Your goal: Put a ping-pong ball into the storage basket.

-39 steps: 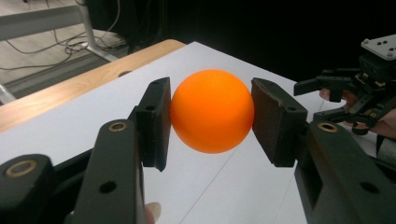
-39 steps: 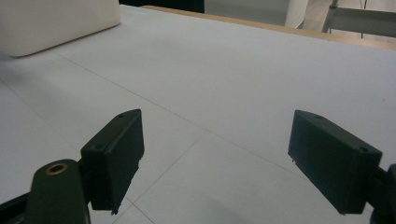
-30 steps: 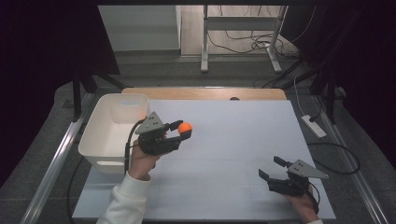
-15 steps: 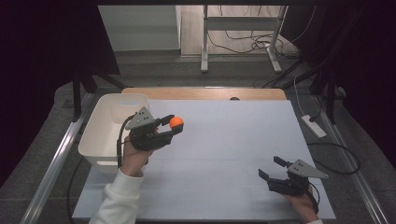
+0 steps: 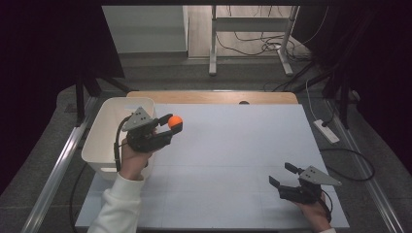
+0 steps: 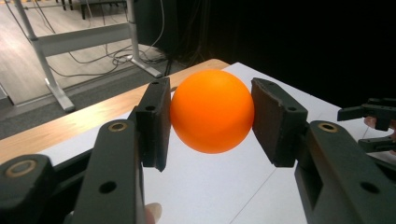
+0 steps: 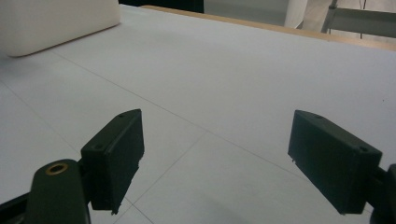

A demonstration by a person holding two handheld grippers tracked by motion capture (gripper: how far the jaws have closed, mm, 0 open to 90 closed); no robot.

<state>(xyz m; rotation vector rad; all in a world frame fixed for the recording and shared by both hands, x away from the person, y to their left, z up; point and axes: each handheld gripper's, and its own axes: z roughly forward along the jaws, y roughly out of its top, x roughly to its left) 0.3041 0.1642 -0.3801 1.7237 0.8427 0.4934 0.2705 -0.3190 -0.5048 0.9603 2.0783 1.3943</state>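
One orange ball (image 6: 212,111), smooth, round, pinched by left gripper (image 5: 171,127)

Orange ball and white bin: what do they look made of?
Orange ball: looks like smooth matte plastic, even colour with a soft sheen and no seam in sight, possibly a hollow table-tennis type; held between the left tongs.
White bin: likely moulded plastic, given its thin walls, rounded corners and uniform dull white surface. Neither can be confirmed from looks alone.

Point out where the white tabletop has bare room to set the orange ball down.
Bare: the broad middle between the left gripper with the ball and the right gripper, and the far right. Tight: the left edge by the bin.
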